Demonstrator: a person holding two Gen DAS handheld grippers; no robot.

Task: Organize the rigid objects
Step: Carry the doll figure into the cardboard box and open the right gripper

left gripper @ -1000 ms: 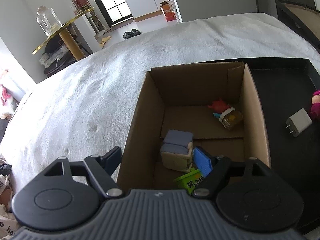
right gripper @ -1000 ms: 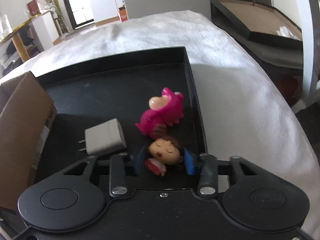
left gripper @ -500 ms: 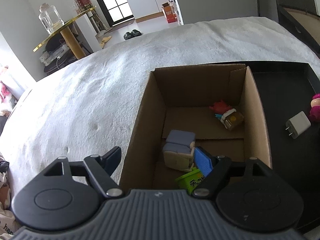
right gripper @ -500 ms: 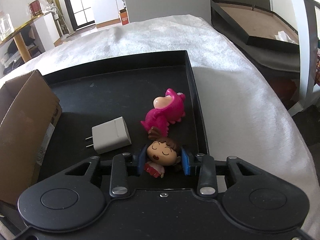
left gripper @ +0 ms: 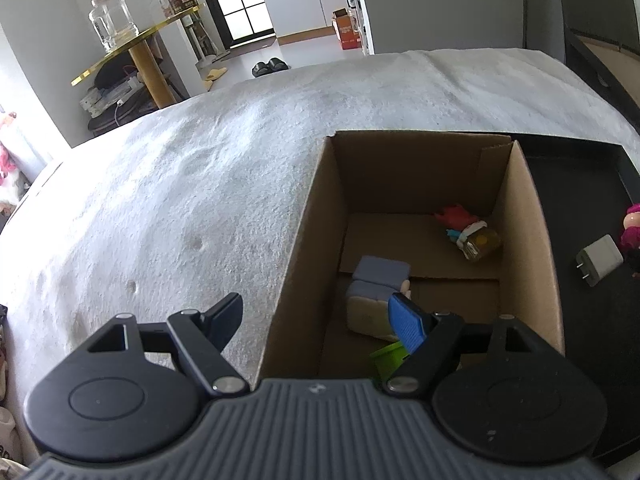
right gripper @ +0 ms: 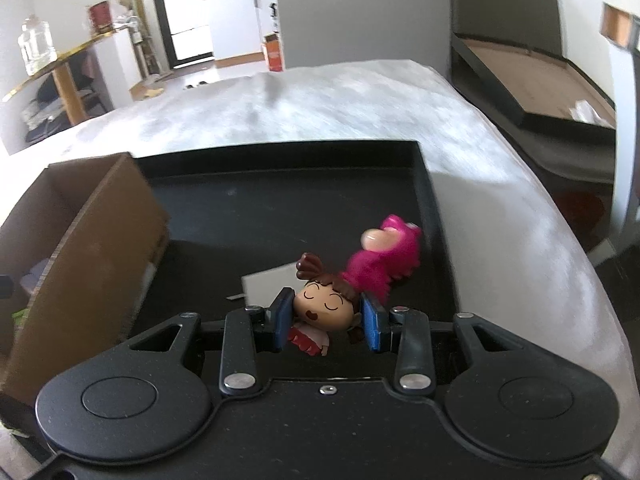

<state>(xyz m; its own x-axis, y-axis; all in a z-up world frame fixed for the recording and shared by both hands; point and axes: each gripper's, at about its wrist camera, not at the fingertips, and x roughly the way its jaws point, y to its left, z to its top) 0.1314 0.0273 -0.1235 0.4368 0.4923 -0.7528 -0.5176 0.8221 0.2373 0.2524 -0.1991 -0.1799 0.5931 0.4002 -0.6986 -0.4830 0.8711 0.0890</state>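
Right wrist view: the doll (right gripper: 324, 312) hangs by its head between the blue pads (right gripper: 280, 318) of the right gripper (right gripper: 326, 320), which pinches it on both cheeks. A second ago the doll lay on the tray (right gripper: 280, 152) at its near right corner with the pads on either side; the jaws have since closed fully on it and lifted it clear, its red skirt now dangling below the fingers. Behind it, at the tray's right edge, the pink toy (right gripper: 384, 260) lies blurred, and the white charger (right gripper: 268, 284) sits just left of it, partly hidden by the doll. At the tray's left edge stands the box (right gripper: 100, 240), its open top facing up.

Left wrist view shows the left gripper (left gripper: 316, 320) spread wide and holding nothing, one finger outside the box's left wall and the other over its inside, much as it was a second earlier. On the box floor lie a grey-blue block (left gripper: 376, 292) near the front, a green item (left gripper: 388, 358) at the near edge, and a small red-haired figure (left gripper: 468, 232) by the far right corner. White cloth (left gripper: 200, 200) covers the bed around box and tray.

With the doll secured and off the tray, the pick looks done; the carry leftward over the box wall is likely next, leaving the charger and pink toy to sort.
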